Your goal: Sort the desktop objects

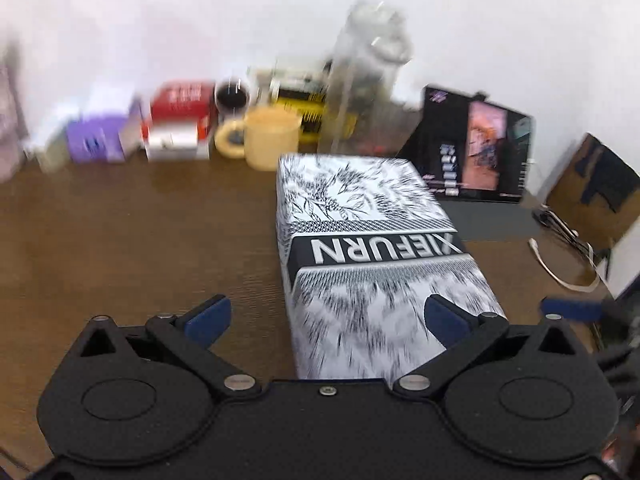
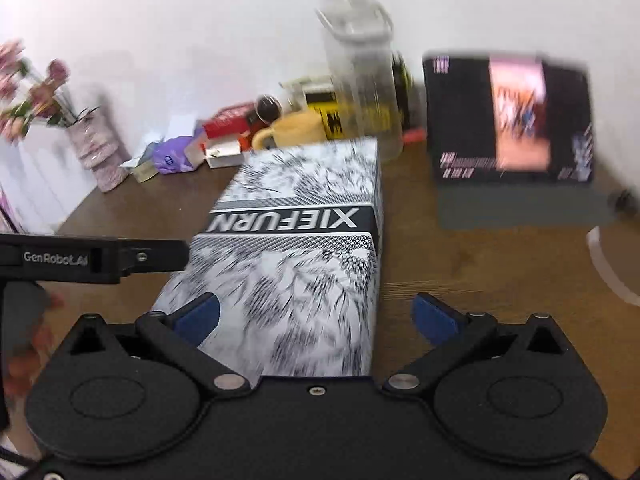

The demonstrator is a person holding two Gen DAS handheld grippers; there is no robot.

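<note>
Matt black plastic over brown wood grain.

The brown wood-grain desk top (image 1: 120, 240) looks matt and finely ridged. The long black-and-white printed cardboard box (image 1: 360, 240) has a smooth, slightly satin paper skin. The tall clear pitcher (image 2: 360, 80) looks like glossy glass or plastic. The left gripper (image 1: 326, 320) and right gripper (image 2: 316, 318) show matt black plastic, blue pads (image 1: 208, 318) and bright metal pins.

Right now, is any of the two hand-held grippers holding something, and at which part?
Nothing is held. The left hand-held gripper and the right hand-held gripper are both open, each near one side of the black-and-white XIEFURN box lying on the wooden table.
</note>
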